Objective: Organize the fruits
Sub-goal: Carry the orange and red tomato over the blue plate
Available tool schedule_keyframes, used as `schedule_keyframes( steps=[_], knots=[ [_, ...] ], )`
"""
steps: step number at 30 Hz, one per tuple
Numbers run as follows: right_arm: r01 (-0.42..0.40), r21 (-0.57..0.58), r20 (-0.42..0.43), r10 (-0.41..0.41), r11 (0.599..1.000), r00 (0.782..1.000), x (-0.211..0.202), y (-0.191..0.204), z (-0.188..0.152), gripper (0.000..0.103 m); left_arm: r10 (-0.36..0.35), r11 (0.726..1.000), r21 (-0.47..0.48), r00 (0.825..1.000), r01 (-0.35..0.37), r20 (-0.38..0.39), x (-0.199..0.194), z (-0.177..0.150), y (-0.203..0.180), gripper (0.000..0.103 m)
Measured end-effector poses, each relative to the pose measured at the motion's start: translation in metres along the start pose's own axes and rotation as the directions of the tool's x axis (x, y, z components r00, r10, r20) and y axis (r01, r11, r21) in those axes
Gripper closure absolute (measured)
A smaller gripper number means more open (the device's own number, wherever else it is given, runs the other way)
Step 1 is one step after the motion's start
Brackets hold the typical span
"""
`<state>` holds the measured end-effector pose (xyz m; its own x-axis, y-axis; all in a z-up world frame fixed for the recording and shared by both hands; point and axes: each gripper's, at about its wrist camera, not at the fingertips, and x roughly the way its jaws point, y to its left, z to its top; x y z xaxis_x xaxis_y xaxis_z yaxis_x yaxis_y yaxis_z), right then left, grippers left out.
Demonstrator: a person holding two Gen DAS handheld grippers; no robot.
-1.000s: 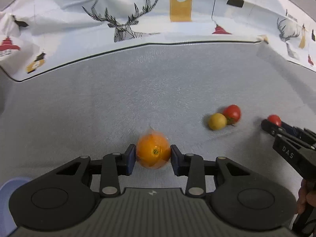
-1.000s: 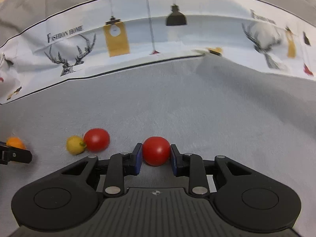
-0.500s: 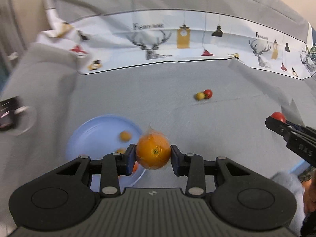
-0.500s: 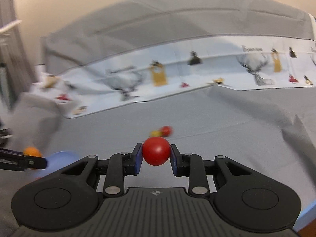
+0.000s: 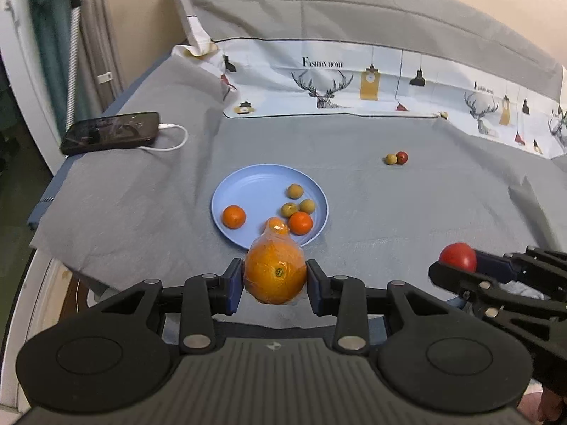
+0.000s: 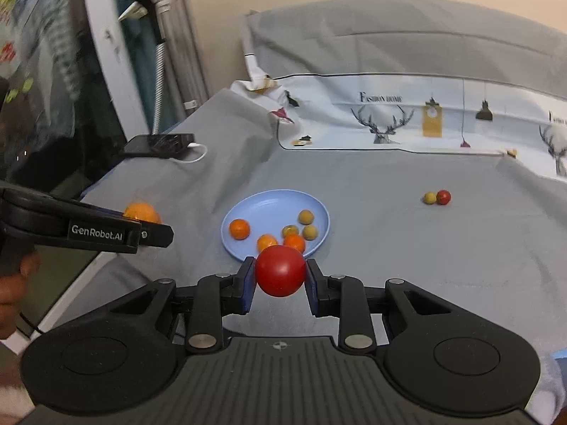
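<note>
My left gripper (image 5: 274, 281) is shut on a large wrapped orange (image 5: 275, 272) and holds it in the air in front of a blue plate (image 5: 244, 187). My right gripper (image 6: 280, 285) is shut on a red tomato (image 6: 280, 275), also raised short of the plate (image 6: 269, 202). The plate holds small oranges (image 5: 234, 216) and several yellow-green fruits (image 5: 294, 191). A small yellow fruit (image 5: 391, 159) and a small red tomato (image 5: 402, 157) lie together on the grey sheet, far right of the plate. The right gripper shows at the right of the left wrist view (image 5: 457, 264).
A black phone (image 5: 110, 132) with a white charging cable (image 5: 173, 140) lies at the bed's far left edge. A printed white cloth (image 5: 372, 85) and a grey pillow (image 5: 354, 10) lie at the back. The bed's edge runs along the left.
Both grippers have lifted and pulled back from the sheet with their fruit still held. The plate, phone and bed edge have come into view.
</note>
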<state>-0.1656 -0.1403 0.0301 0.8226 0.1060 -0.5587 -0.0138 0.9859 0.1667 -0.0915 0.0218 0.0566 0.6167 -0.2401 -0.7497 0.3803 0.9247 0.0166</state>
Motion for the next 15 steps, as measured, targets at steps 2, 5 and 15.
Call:
schedule_keyframes(
  steps=[2, 5, 15],
  knots=[
    [0.012, -0.016, 0.022, -0.011, 1.0, 1.0, -0.009, 0.007, 0.002, 0.073, -0.01, 1.0, -0.017, 1.0, 0.01, 0.013, -0.006, -0.002, 0.005, 0.062],
    [0.022, -0.029, 0.028, -0.021, 0.999, 0.999, -0.015, 0.013, -0.001, 0.073, -0.024, 0.999, -0.026, 0.999, 0.025, 0.035, -0.015, -0.005, 0.008, 0.062],
    [0.039, -0.046, 0.032, -0.037, 0.998, 0.999, -0.017, 0.019, -0.002, 0.073, -0.04, 0.999, -0.025, 0.998, 0.041, 0.05, -0.017, -0.006, 0.008, 0.062]
  ],
)
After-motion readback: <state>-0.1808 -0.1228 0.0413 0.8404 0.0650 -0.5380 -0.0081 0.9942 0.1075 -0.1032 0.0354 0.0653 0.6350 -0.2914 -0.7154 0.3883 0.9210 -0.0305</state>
